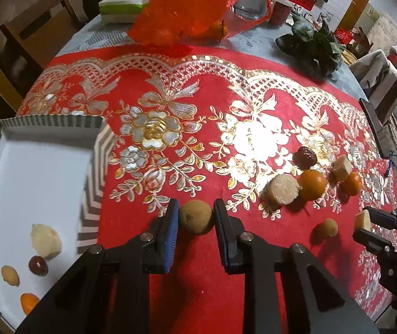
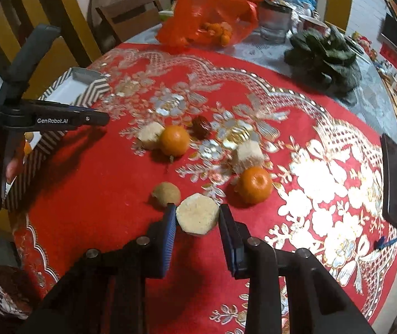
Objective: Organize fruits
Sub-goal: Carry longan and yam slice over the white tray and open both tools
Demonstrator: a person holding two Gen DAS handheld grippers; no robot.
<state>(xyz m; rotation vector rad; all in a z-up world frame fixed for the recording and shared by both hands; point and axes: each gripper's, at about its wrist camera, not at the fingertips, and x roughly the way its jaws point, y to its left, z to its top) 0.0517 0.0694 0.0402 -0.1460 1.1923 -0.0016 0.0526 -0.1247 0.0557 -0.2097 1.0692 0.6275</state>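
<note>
Left hand-held gripper (image 1: 196,217) clamps brown fruit (image 1: 197,216), right hand-held gripper (image 2: 197,217) clamps pale chunk (image 2: 197,217), undersides hidden.

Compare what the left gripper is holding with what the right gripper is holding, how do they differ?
The left gripper holds a round longan; the right gripper holds a cane piece with a flat, faceted cut face. The longan is tan-brown and smooth-skinned; the cane piece is pale cream and fibrous. The longan looks whole, the cane piece peeled and cut. Both sit between blue pads over the red cloth.
</note>
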